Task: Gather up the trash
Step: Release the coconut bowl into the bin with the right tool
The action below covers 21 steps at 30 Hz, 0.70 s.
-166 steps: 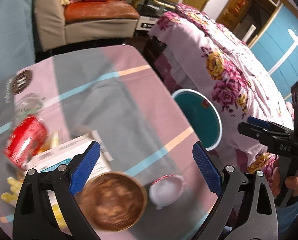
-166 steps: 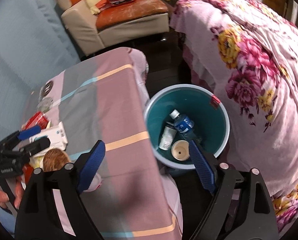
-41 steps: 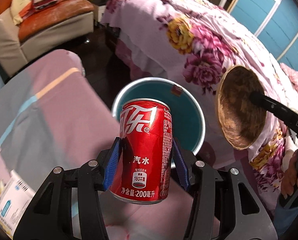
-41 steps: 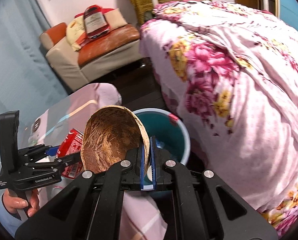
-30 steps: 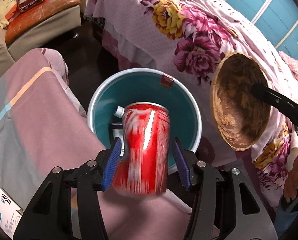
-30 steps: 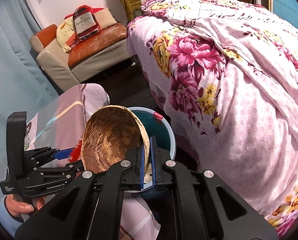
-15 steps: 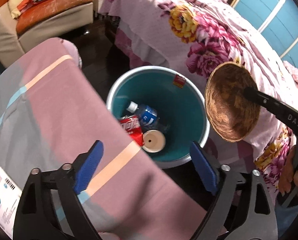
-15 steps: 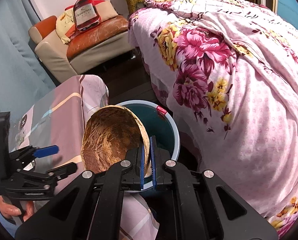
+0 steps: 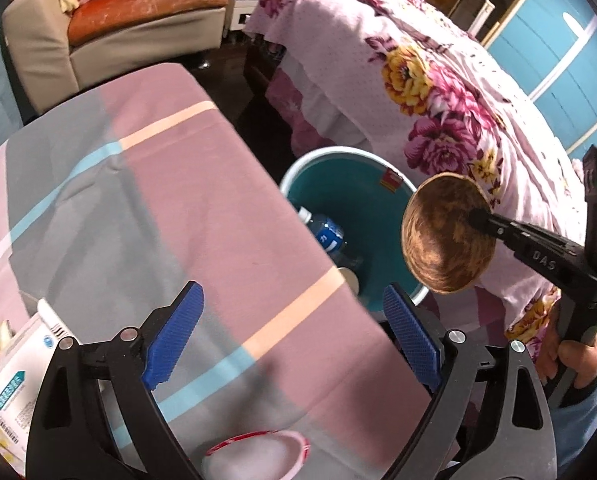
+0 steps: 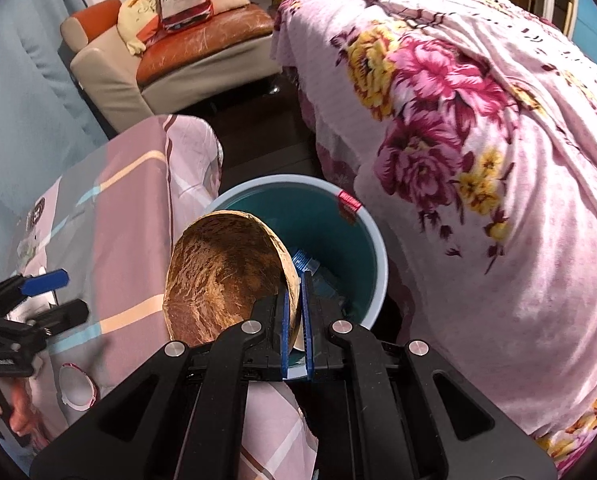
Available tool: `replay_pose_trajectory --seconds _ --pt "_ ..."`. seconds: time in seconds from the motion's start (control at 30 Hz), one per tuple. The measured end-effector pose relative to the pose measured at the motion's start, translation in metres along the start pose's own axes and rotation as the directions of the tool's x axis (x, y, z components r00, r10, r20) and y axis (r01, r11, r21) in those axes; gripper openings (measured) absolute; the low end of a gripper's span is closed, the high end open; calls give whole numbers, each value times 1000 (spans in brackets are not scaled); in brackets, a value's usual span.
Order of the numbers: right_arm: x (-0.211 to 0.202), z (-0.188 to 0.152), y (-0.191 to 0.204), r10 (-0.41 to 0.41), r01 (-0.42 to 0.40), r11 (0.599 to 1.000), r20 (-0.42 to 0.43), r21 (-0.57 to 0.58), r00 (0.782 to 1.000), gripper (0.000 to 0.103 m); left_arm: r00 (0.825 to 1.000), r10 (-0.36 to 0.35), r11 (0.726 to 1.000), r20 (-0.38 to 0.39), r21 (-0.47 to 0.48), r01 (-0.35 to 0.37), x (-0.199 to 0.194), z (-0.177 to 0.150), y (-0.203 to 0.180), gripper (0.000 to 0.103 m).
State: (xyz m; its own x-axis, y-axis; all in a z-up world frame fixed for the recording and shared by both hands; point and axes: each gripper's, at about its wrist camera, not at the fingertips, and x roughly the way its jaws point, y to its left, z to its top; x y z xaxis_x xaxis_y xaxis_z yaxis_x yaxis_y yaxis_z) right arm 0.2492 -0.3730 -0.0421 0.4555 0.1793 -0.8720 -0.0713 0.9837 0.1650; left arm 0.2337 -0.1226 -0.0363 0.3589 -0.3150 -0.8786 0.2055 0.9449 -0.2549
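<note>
Can gone from left claw (image 9: 292, 326)

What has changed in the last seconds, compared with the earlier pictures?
The left tongs let go of the red can, which dropped into the teal bin; they are now open, empty and back over the table. The right tongs took the brown bowl off the table and still pinch its rim, now above the bin. The bin stayed in place.

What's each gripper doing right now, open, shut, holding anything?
Left gripper: jaws open, nothing between them, over the table.
Right gripper: jaws shut on the rim of the brown bowl, beside the teal bin.
</note>
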Motion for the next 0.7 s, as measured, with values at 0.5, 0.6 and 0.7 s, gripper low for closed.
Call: replay_pose_trajectory --seconds 0.5,0.6,0.7 --pt "31 2 46 0 -5 997 -68 -75 998 7 999 32 996 36 -87 -29 -34 -15 66 92" --pt "32 3 50 -7 1 997 -72 -83 997 10 998 36 994 41 -105 -32 -40 -19 78 92" --pt "32 5 53 -7 0 997 -80 -83 997 15 998 32 992 45 -122 -27 -43 -22 88 92"
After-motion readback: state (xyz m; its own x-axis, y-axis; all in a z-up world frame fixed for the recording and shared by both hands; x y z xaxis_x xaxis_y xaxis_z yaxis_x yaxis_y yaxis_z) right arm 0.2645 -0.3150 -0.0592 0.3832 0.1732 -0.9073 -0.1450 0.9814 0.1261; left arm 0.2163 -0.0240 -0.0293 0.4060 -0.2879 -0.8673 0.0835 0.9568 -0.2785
